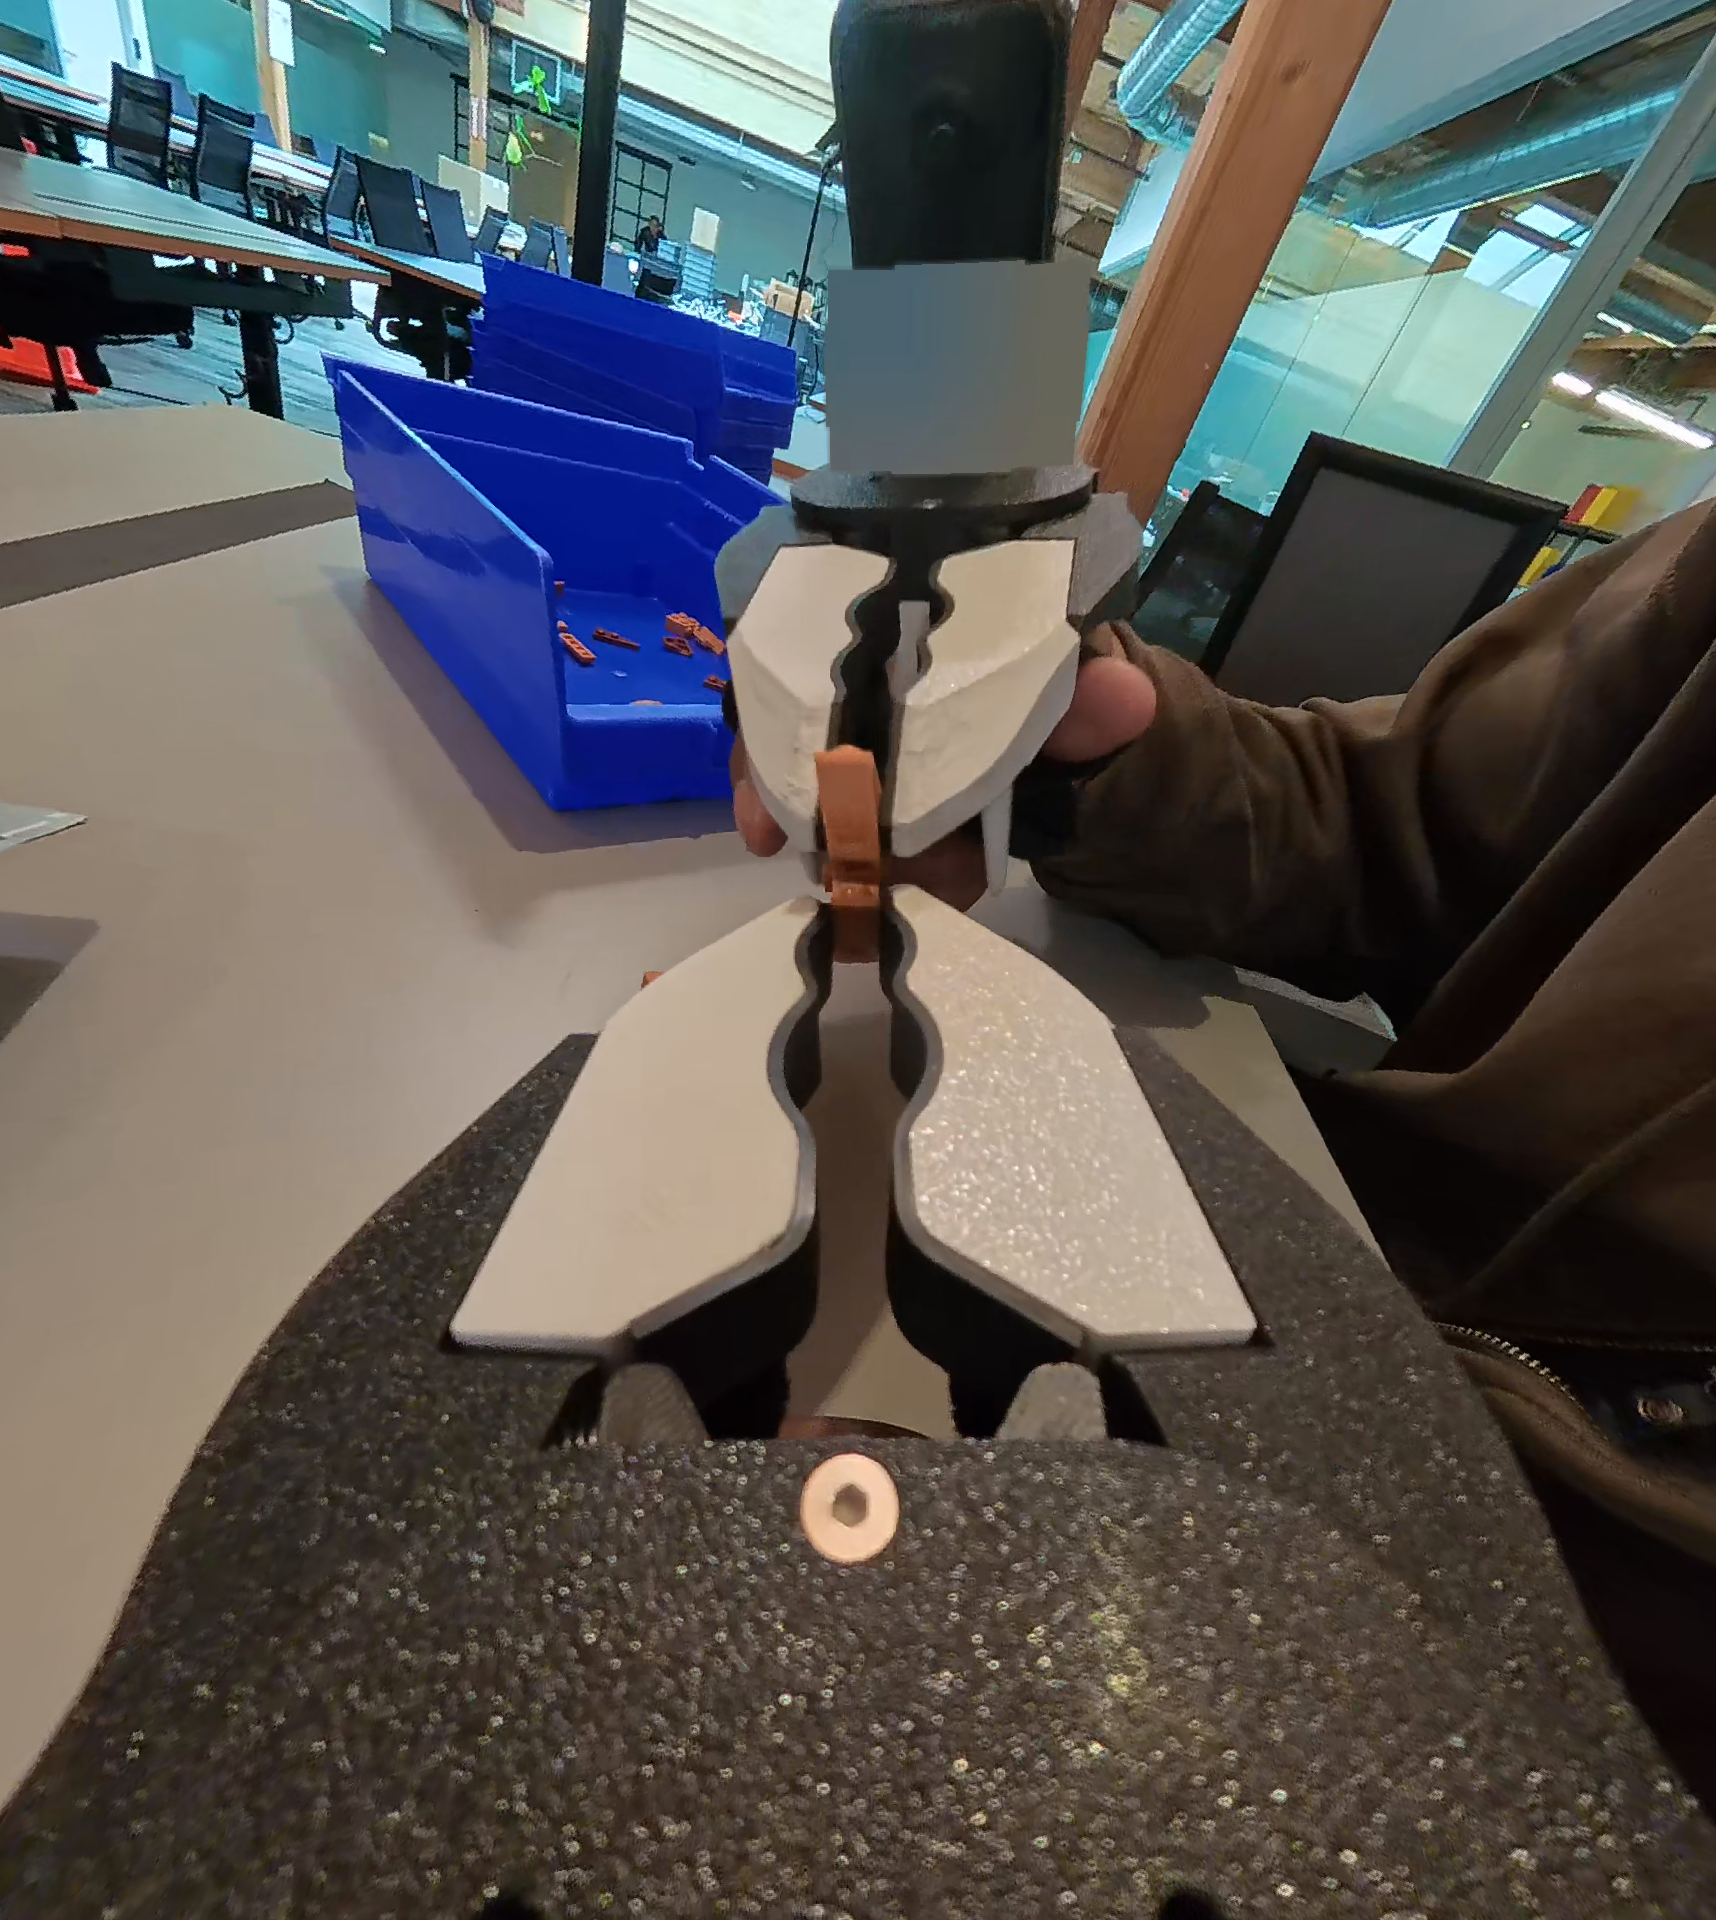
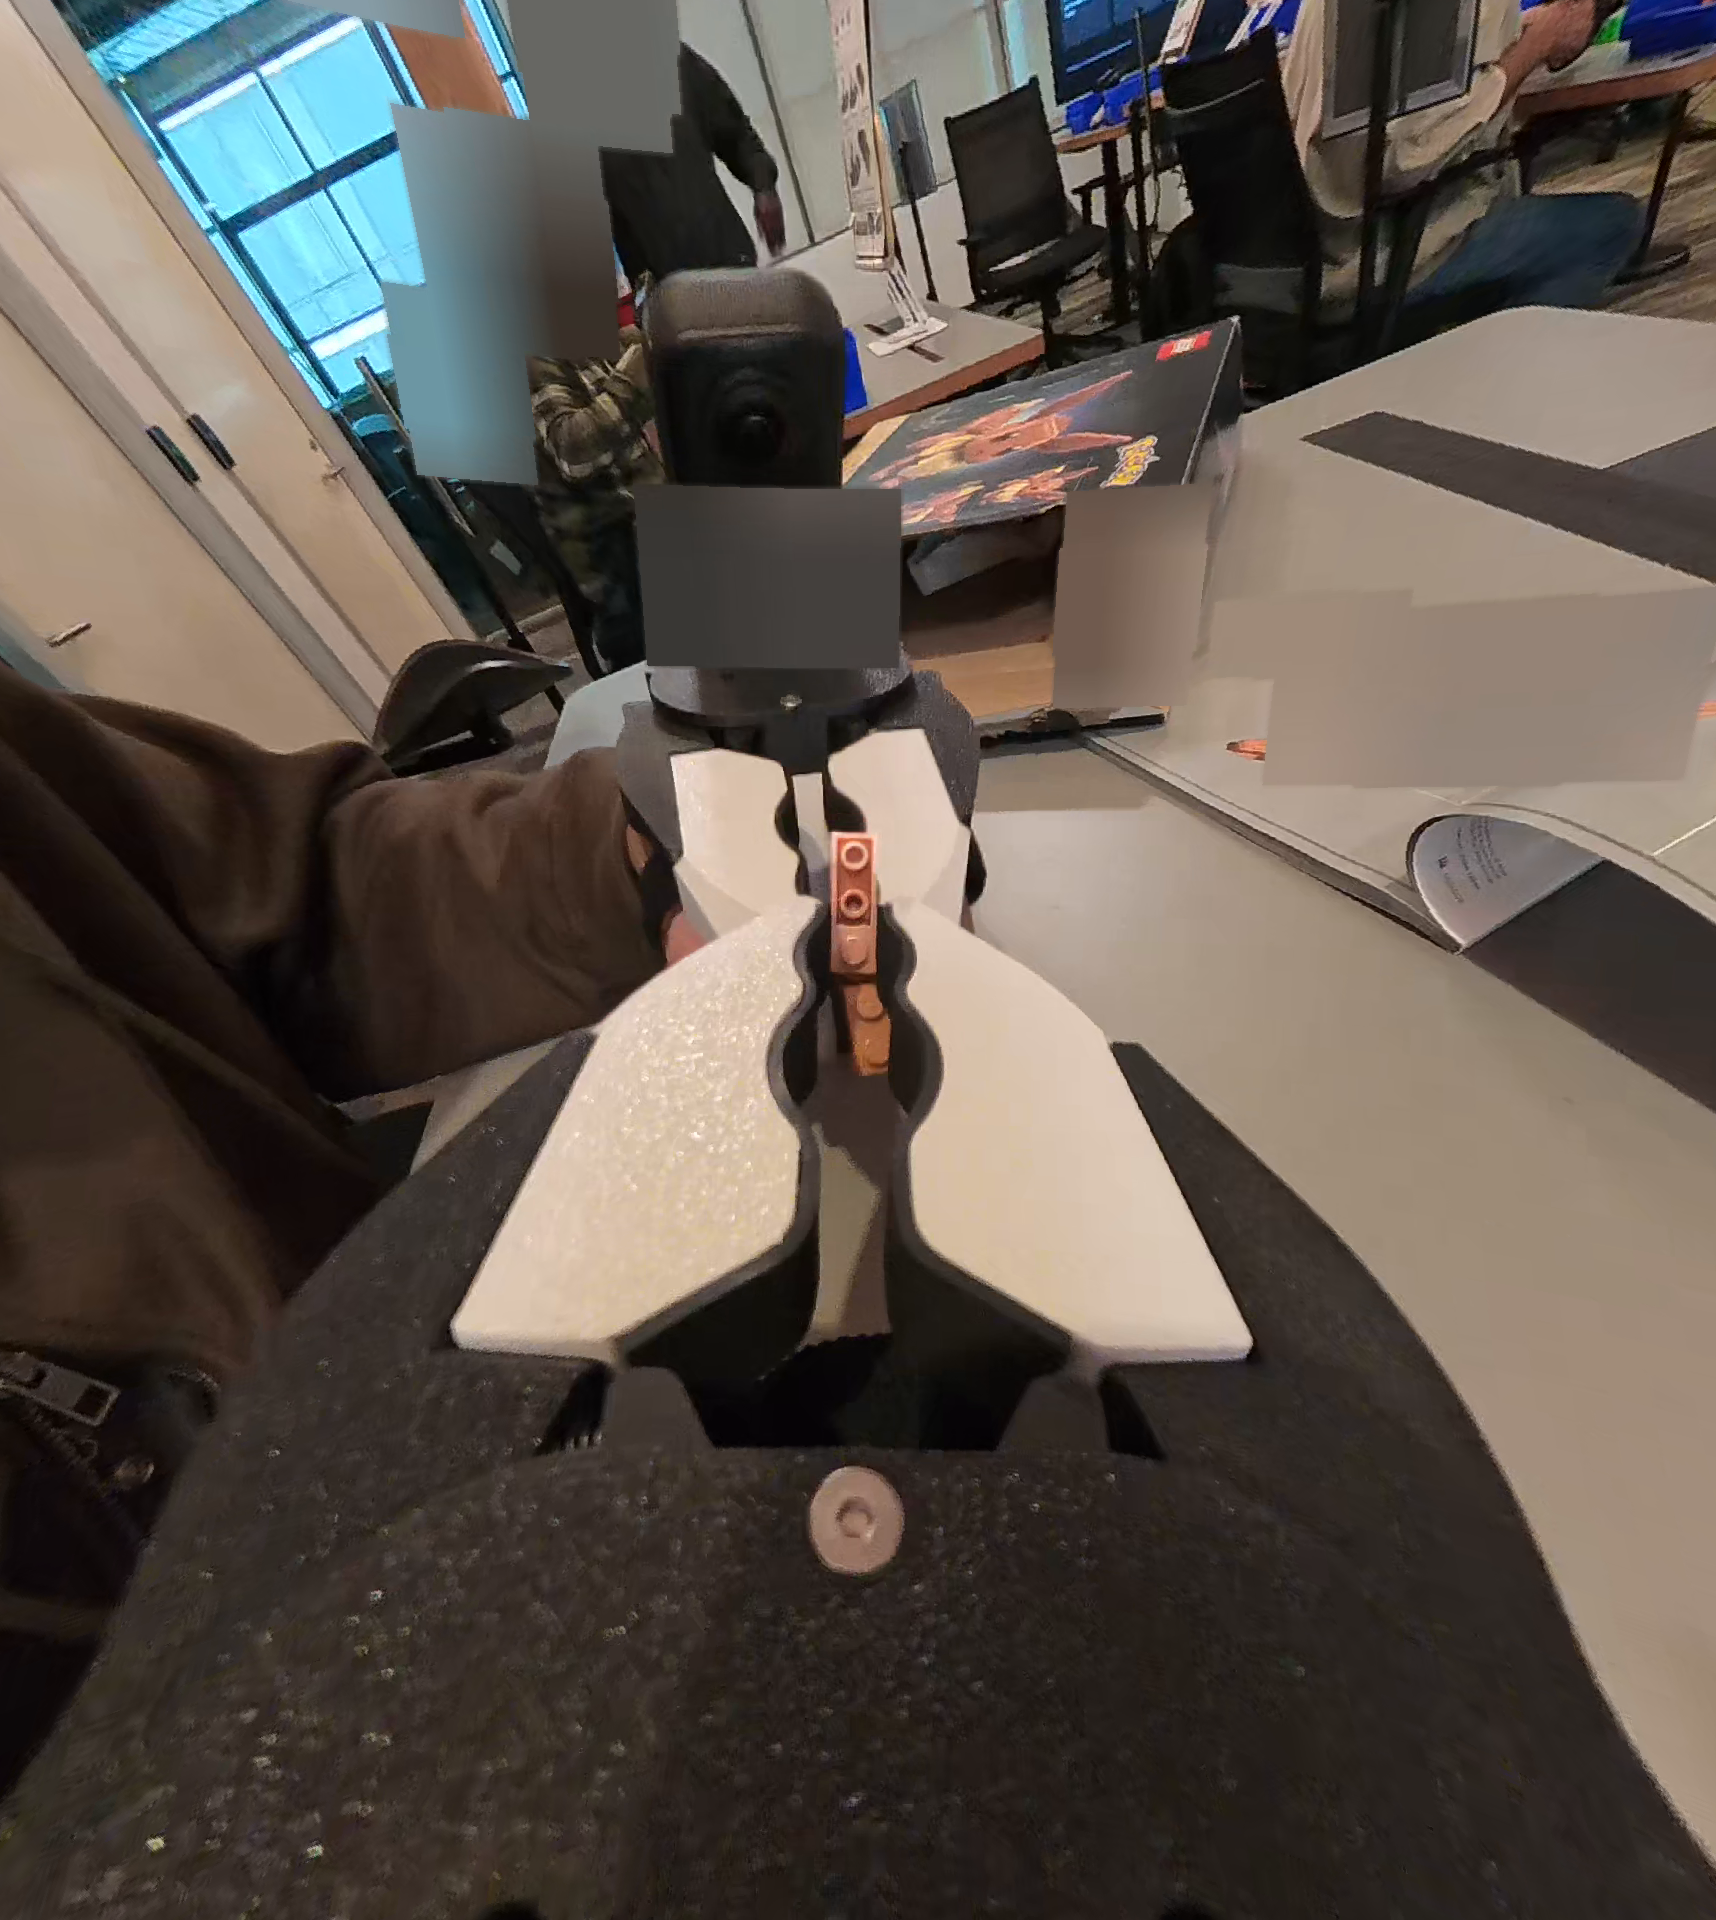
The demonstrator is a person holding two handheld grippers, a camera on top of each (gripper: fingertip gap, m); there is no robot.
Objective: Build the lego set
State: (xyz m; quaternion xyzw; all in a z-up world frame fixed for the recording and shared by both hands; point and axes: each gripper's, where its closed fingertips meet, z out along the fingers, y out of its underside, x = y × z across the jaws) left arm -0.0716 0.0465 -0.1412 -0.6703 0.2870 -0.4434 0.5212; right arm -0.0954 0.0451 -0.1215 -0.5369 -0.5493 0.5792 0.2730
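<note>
My left gripper [image 1: 854, 920] and right gripper [image 2: 854, 930] face each other tip to tip above the grey table [image 1: 210, 935]. Each is shut on a small orange-brown lego piece, and the two pieces meet between the tips. In the left wrist view the right gripper [image 1: 852, 868] holds an upright orange piece [image 1: 847, 805], and a darker brown piece [image 1: 854, 940] sits in my left tips. In the right wrist view a studded orange plate [image 2: 854, 883] sticks out toward the left gripper [image 2: 849, 902], with a brown piece [image 2: 869, 1029] between my right fingers.
A blue bin [image 1: 459, 561] with several loose orange pieces [image 1: 646, 644] stands on the table behind, with stacked blue bins [image 1: 625, 353] beyond it. The set's box [image 2: 1041, 436] and an open instruction booklet [image 2: 1560, 831] lie on the other side. The holder's brown sleeves [image 1: 1456, 779] flank the grippers. The tips of both grippers are at nearly the same place.
</note>
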